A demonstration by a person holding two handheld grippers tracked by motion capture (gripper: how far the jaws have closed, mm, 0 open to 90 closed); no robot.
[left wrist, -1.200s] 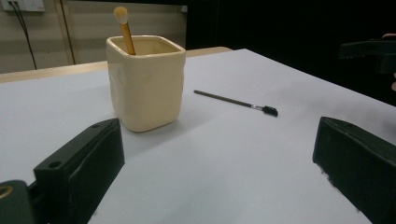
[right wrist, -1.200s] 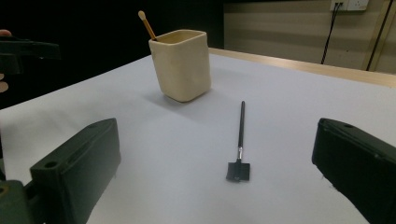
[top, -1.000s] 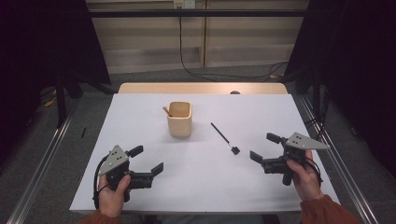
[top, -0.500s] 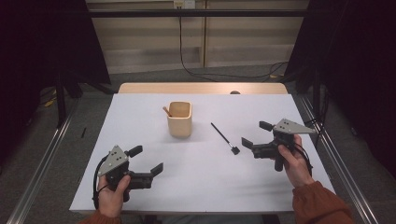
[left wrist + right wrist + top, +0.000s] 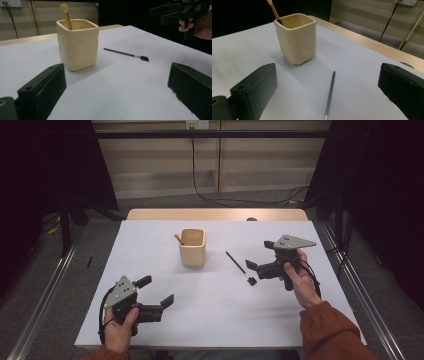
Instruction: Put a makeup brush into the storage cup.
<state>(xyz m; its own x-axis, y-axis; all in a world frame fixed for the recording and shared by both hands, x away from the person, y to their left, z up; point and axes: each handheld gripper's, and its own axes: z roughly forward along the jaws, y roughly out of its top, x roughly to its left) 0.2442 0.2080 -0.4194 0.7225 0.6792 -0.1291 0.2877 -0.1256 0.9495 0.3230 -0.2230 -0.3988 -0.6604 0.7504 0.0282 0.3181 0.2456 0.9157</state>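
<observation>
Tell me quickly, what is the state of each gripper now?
Left gripper: open, holds nothing, low over the table.
Right gripper: open, holds nothing, beside the black brush.

A white-covered counter (image 5: pixel 150 255) has a bare wooden strip (image 5: pixel 215 214) along its far edge. A cream, square-sided cup (image 5: pixel 192 251) stands upright on it near the middle. A wooden-handled stick (image 5: pixel 178 239) with a pale rounded tip leans in one corner of the cup. Behind the counter, a black cable (image 5: pixel 200 195) hangs from a wall socket (image 5: pixel 196 124) down to the grey floor (image 5: pixel 95 250). Dark curtains (image 5: pixel 45 170) hang on both sides.
</observation>
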